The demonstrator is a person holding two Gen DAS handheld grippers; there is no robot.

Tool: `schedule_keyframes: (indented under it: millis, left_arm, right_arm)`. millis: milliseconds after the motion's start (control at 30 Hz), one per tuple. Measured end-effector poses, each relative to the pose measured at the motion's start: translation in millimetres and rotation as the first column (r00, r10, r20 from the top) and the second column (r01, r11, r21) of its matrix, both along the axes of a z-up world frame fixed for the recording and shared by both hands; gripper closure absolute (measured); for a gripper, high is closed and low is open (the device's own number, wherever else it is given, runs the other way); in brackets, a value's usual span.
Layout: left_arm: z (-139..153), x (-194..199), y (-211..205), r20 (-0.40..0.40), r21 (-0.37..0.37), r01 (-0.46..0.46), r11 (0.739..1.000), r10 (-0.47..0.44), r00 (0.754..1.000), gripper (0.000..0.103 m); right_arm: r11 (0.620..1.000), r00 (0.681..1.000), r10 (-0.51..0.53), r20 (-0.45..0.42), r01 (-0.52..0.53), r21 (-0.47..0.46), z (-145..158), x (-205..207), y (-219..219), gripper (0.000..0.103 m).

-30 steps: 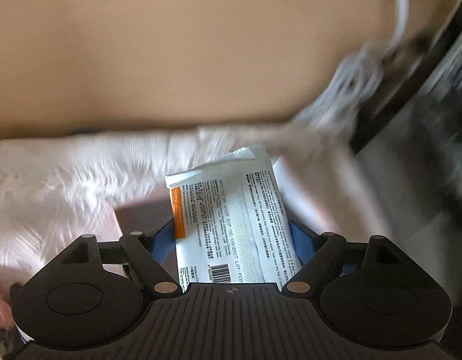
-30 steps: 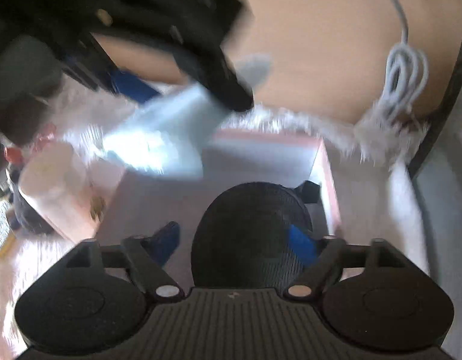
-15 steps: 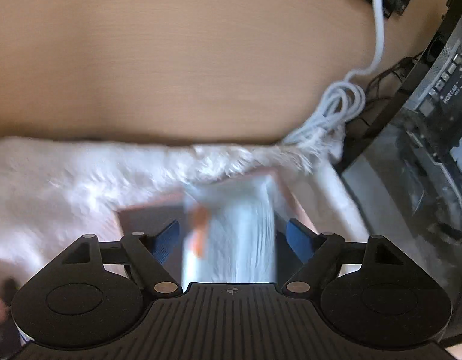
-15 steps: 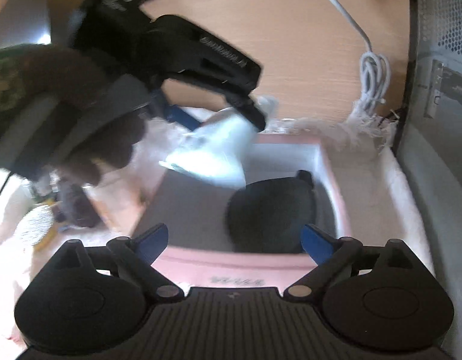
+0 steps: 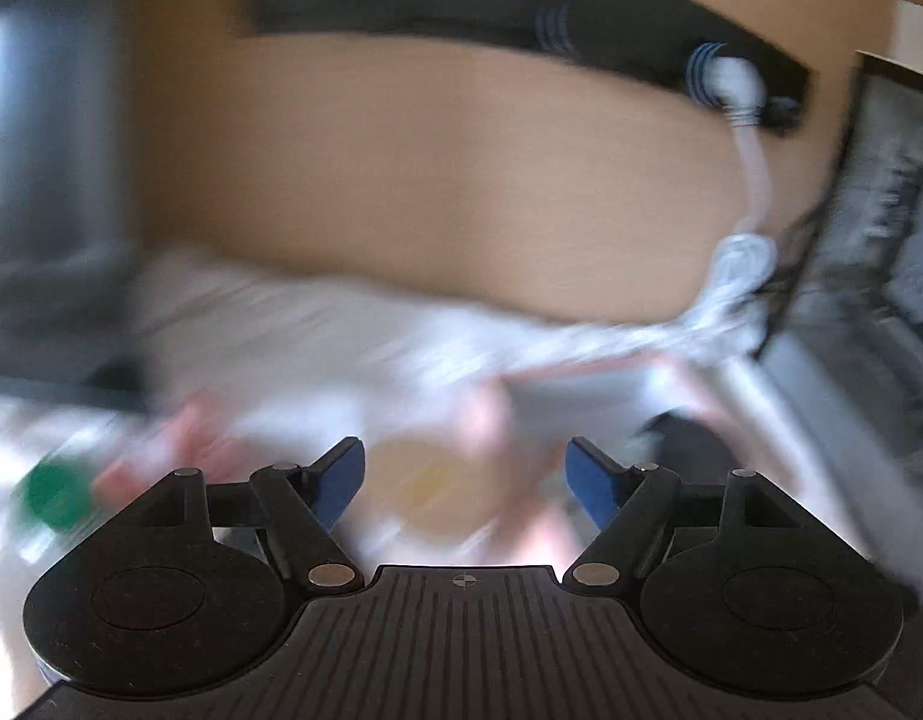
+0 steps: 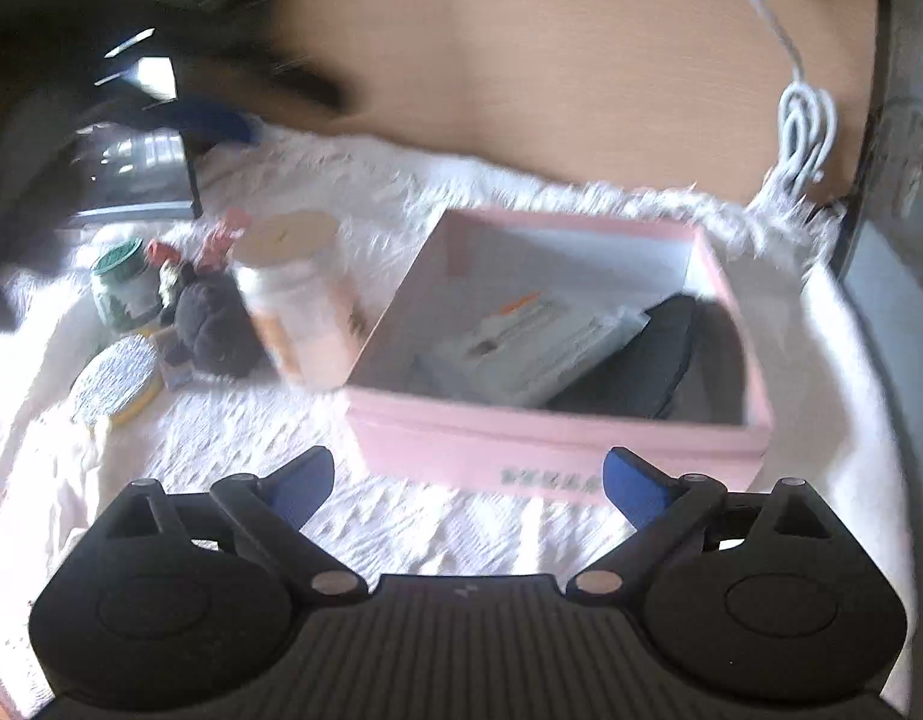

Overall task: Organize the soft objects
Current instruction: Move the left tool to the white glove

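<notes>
Pink box already holding packet and dark pouch; next, with both grippers spread empty, close gently on dark plush toy.

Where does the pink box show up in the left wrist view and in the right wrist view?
Left wrist: pink box only a blurred pink rim at centre right, past the open jaws.
Right wrist: pink box at centre right on the white fluffy mat, open, with a white packet and a dark pouch inside.
Shared landmark: coiled white cable, upper right in both.
</notes>
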State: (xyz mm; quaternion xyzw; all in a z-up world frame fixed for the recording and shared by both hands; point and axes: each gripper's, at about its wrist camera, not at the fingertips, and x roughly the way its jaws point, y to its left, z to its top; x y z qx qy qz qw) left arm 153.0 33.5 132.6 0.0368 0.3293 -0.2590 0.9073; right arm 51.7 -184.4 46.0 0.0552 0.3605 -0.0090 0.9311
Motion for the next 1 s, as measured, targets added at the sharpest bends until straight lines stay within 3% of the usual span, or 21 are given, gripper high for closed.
schedule_keyframes:
  millis: [133,333,500,667,733,800,900,1000]
  left_arm:
    - [-32,-35,66,0.014,0.079,-0.227,0.971,0.227,0.974,0.024]
    - [-77,-75,143,-0.143,0.052,-0.434,0.9,0.437,0.888,0.024]
    - [-105,-92,156,-0.267,-0.014,-0.465,0.885,0.445,0.855,0.024]
    - [-109,-105,140,-0.275,-0.01,-0.413,0.91,0.395,0.877,0.024]
    - [-107,-111,139,-0.27,-0.023,-0.415,0.909,0.394,0.878,0.024]
    - [-108,-115,138,-0.265,-0.019,-0.435,0.9,0.415,0.87,0.024]
    - [-109,-115,143,-0.252,0.003,-0.524,0.852,0.507,0.824,0.025]
    - [-112,-106,140,-0.284,-0.005,-0.529,0.848,0.506,0.814,0.025]
  right_arm:
    - [0.998,0.997,0.066,-0.05,-0.067,-0.012,-7,7,26,0.006]
    - [0.981,0.976,0.196,-0.097,-0.195,0.016,-13,11,67,0.006]
    - [0.972,0.963,0.234,-0.134,-0.231,0.042,-27,25,88,0.006]
    - [0.961,0.953,0.273,-0.134,-0.277,-0.009,-38,21,101,0.006]
    - [0.955,0.946,0.291,-0.14,-0.297,-0.026,-41,18,103,0.006]
    - [0.949,0.941,0.301,-0.152,-0.311,-0.049,-47,12,106,0.006]
    - [0.945,0.943,0.304,-0.137,-0.317,-0.085,-53,0,107,0.001]
    - [0.943,0.942,0.311,-0.126,-0.322,-0.08,-54,-7,105,0.0]
